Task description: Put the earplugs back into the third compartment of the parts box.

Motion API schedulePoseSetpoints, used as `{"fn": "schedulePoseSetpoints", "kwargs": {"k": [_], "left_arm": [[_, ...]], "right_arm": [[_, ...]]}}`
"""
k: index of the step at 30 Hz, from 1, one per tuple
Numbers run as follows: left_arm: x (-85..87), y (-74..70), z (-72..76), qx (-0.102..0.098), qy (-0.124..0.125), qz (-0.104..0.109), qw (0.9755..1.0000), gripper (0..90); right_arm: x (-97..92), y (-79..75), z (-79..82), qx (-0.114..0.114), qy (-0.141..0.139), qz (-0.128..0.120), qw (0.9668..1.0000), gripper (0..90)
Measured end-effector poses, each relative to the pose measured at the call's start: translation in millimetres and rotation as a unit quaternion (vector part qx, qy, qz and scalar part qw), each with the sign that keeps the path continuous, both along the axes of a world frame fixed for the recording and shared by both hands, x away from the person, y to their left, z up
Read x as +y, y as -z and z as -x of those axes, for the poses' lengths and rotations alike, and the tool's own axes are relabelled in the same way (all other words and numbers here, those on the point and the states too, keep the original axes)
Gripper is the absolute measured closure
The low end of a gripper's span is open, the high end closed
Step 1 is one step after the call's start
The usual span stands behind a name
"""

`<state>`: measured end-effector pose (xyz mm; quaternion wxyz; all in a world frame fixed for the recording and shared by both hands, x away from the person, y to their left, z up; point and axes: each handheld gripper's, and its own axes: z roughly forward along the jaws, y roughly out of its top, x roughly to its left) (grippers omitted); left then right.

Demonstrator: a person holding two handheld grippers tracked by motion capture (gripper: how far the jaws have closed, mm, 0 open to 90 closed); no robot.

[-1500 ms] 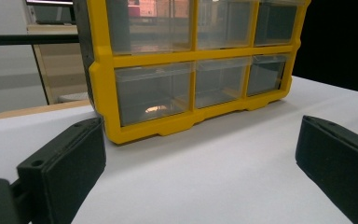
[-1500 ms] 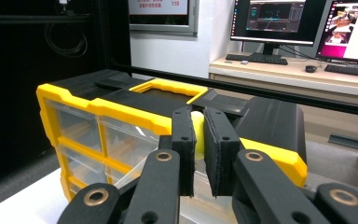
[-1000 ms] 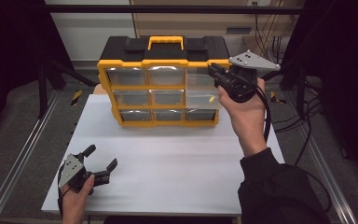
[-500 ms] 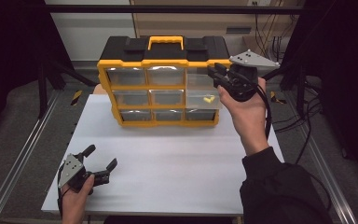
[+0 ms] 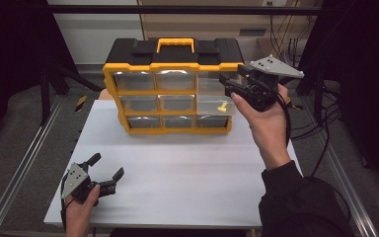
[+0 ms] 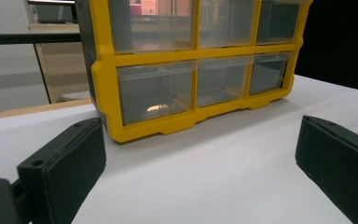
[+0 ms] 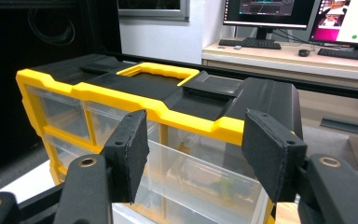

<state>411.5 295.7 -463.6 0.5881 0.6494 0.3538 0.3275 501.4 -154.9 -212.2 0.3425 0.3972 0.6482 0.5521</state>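
Jaws, right gripper point(image 7: 193, 154): my flat black padded jaws have just been opening; they stand apart, nothing gripped, at the top-right drawer point(image 7: 200, 186).
Jaws, left gripper point(image 5: 101, 173): spread wide, nothing between, low over the near-left table point(image 5: 187, 168).
Organiser point(image 5: 175, 91): boxy yellow plastic frame, black moulded lid, yellow handle point(image 5: 176, 44); stands at the far middle of the table.
Drawers: nine, clear glossy plastic, rectangular; I see the top-right one pulled slightly out.
Small part point(image 5: 222, 106): yellow, inside the middle-right drawer.
Table: smooth matte white sheet.
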Motion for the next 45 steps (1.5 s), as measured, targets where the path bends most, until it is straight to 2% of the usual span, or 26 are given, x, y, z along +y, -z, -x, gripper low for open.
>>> {"fn": "schedulePoseSetpoints", "kwargs": {"k": [8, 11, 19, 24, 30, 37, 45], "left_arm": [[0.2, 0.0, -0.1, 0.0, -0.001, 0.0, 1.0, 1.4], [0.3, -0.1, 0.0, 0.0, -0.001, 0.0, 1.0, 1.4], [-0.1, 0.2, -0.1, 0.0, 0.0, 0.0, 1.0, 1.4], [-0.4, 0.3, -0.3, 0.001, 0.001, 0.0, 1.0, 1.4], [-0.6, 0.6, -0.3, 0.002, 0.001, 0.0, 1.0, 1.4], [-0.8, 0.8, -0.3, 0.002, 0.001, -0.001, 1.0, 1.4], [-0.8, 0.7, -0.2, 0.002, 0.001, -0.001, 1.0, 1.4]], "right_arm": [[-2.2, -0.5, 2.3, -0.009, -0.001, -0.017, 0.9998, 24.7], [-2.8, -0.4, 2.1, -0.005, -0.003, -0.026, 0.9996, 19.8], [-4.8, 2.0, 3.1, -0.002, 0.008, -0.031, 0.9995, 7.7], [-6.1, 5.6, 3.4, -0.009, 0.017, -0.021, 0.9996, 5.0], [-8.5, 10.8, 6.4, -0.016, 0.019, -0.021, 0.9995, 4.0], [-11.5, 17.3, 11.4, -0.014, 0.009, -0.022, 0.9996, 2.6], [-15.5, 26.2, 16.4, -0.01, 0.009, -0.023, 0.9996, 2.1]]}}
